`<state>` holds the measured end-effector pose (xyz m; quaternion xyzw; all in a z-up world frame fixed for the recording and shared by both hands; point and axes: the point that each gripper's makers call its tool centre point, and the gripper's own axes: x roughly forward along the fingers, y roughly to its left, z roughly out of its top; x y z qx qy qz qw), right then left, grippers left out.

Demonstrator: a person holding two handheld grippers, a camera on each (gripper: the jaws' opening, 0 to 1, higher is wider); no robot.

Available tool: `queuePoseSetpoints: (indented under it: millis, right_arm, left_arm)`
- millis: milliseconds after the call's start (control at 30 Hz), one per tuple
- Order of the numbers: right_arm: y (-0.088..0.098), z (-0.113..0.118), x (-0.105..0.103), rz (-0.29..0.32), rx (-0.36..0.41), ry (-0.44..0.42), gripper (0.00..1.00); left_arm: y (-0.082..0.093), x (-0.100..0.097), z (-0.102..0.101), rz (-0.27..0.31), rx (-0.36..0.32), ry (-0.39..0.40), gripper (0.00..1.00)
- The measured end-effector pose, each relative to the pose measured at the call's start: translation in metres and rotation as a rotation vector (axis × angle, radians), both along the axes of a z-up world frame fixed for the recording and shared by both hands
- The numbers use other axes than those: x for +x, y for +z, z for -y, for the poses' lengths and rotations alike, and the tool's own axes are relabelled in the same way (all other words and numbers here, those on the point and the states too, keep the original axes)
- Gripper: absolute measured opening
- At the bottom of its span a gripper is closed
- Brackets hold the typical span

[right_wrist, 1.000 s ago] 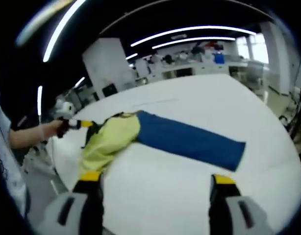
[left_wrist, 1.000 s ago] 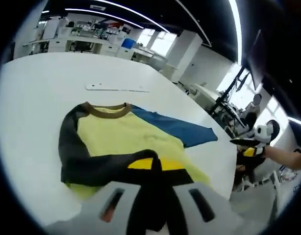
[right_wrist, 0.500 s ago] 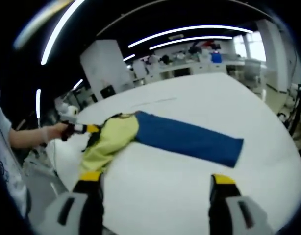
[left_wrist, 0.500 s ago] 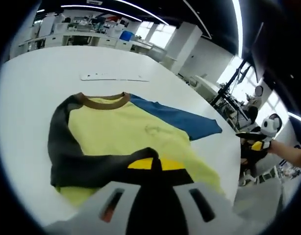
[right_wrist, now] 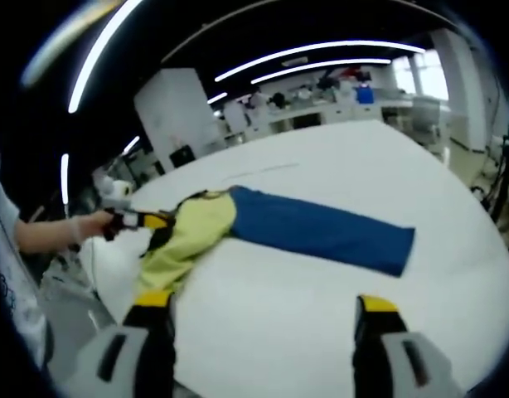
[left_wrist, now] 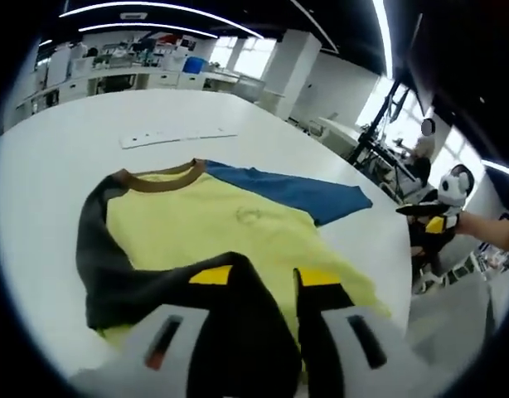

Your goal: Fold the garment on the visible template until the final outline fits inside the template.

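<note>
**Jaws parted at the shirt's hem**

Since a second ago, the left hand-held gripper has been eased apart; a narrow gap is now seen between its yellow-tipped jaws over the yellow shirt, spread on the white counter.

From the right gripper view, the right hand-held gripper is held wide open above bare counter, with the shirt and its blue sleeve ahead.

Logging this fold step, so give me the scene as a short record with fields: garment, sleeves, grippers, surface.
garment: yellow shirt with brown collar, lying flat
sleeves: black sleeve folded across the body; blue sleeve stretched out flat
left gripper: jaws slightly apart over the black sleeve's cuff
right gripper: open, over bare table
surface: white table
</note>
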<state>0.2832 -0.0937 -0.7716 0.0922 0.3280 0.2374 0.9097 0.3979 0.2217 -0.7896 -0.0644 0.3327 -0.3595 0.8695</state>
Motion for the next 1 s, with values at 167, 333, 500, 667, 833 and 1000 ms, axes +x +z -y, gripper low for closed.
queuePoseSetpoints:
  millis: [167, 333, 500, 667, 833, 1000]
  right_arm:
    - [-0.001, -0.002, -0.001, -0.005, 0.004, 0.003, 0.89]
    - [-0.002, -0.004, 0.000, -0.006, 0.004, 0.008, 0.89]
    - [-0.003, -0.006, 0.001, -0.006, 0.004, 0.010, 0.88]
    - [-0.003, -0.009, 0.001, -0.007, 0.003, 0.016, 0.88]
    - [-0.004, -0.011, 0.001, -0.005, -0.001, 0.023, 0.88]
    - [-0.005, -0.011, 0.001, -0.004, -0.006, 0.029, 0.87]
  left_arm:
    - [0.007, -0.004, 0.001, 0.030, -0.017, -0.019, 0.51]
    - [0.015, -0.008, -0.003, 0.058, -0.017, -0.024, 0.71]
    - [0.021, -0.017, -0.009, 0.055, -0.037, -0.027, 0.81]
    - [0.019, -0.021, -0.022, 0.051, -0.044, -0.014, 0.82]
    - [0.018, -0.027, -0.037, 0.039, -0.052, 0.017, 0.81]
    - [0.011, -0.035, -0.052, 0.015, -0.046, 0.048, 0.79]
